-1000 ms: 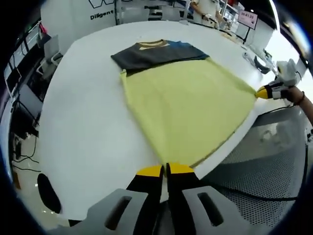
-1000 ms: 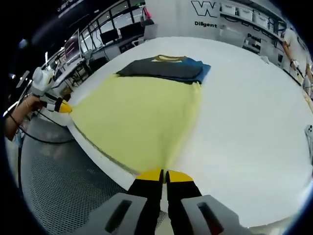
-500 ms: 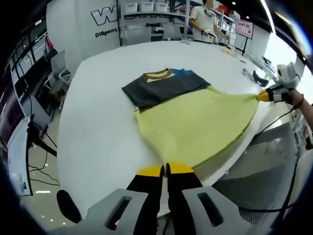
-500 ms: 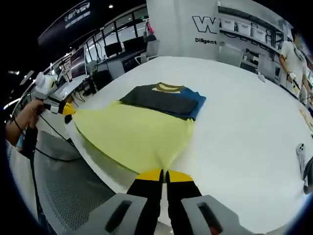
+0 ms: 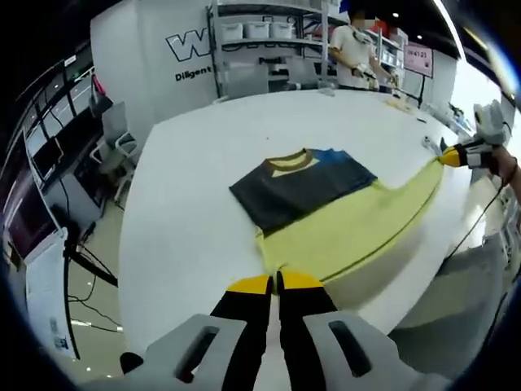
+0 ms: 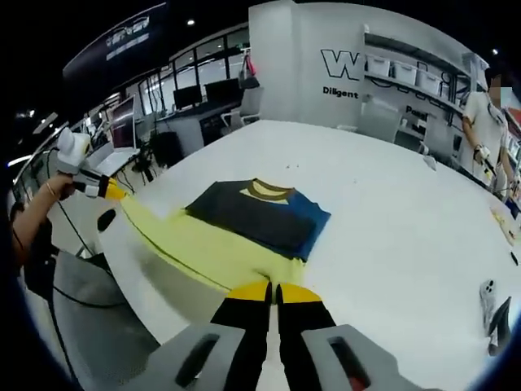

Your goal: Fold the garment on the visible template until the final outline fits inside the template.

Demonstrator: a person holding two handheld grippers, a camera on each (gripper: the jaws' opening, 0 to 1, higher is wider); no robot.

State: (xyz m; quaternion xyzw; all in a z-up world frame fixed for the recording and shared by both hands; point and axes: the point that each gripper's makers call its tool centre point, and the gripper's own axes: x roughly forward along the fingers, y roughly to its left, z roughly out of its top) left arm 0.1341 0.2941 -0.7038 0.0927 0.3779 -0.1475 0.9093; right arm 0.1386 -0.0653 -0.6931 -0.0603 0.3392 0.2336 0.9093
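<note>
- Soft yellow garment (image 5: 346,236), dark top with tan collar, flat on smooth white table (image 5: 187,204), centre.
- Long axis from collar at 12 o'clock toward hem at 6.
- Left gripper (image 5: 275,283) and right gripper (image 6: 273,292) each clamped on a hem corner.

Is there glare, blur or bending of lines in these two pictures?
Left gripper view: bright glare washes out the upper right behind the right gripper; the white table edge bows from the fisheye. Right gripper view: evenly lit, the garment sharp, the edges curved.

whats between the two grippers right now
The yellow lower part of the garment is stretched between the left gripper and the right gripper, seen in the left gripper view.
</note>
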